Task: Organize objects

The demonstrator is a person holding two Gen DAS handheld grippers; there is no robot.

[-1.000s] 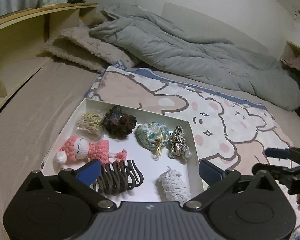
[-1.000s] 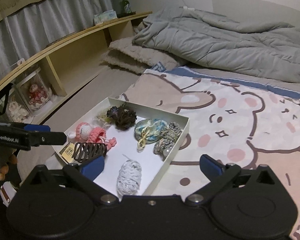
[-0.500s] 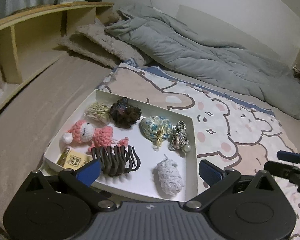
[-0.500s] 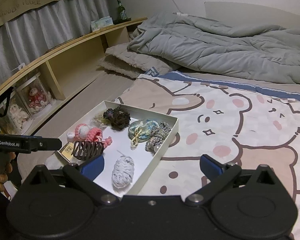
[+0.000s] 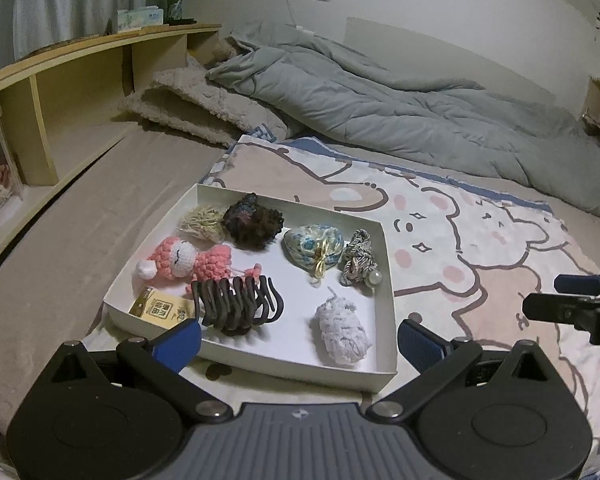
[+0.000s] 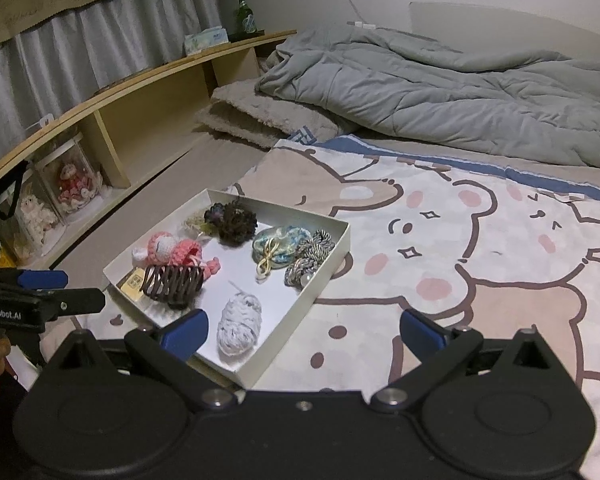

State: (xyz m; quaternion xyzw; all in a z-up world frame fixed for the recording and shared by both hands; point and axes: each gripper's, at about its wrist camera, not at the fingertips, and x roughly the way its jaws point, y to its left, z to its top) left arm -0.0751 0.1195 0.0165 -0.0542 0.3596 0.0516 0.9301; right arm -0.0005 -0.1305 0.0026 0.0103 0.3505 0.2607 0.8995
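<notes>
Left wrist: white tray (image 5: 383,264) on bear-print blanket (image 5: 480,240), grey duvet (image 5: 400,104) behind; both tongs apart.

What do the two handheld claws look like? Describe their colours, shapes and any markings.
Both are matte black. Each has two round housings with arms leading to blue finger pads. The left claw has a grey ribbed centre panel; the right claw is black there, with silver pivot bolts. Seen from the side, the left claw's body bears white "GenRobot.AI" lettering.
</notes>
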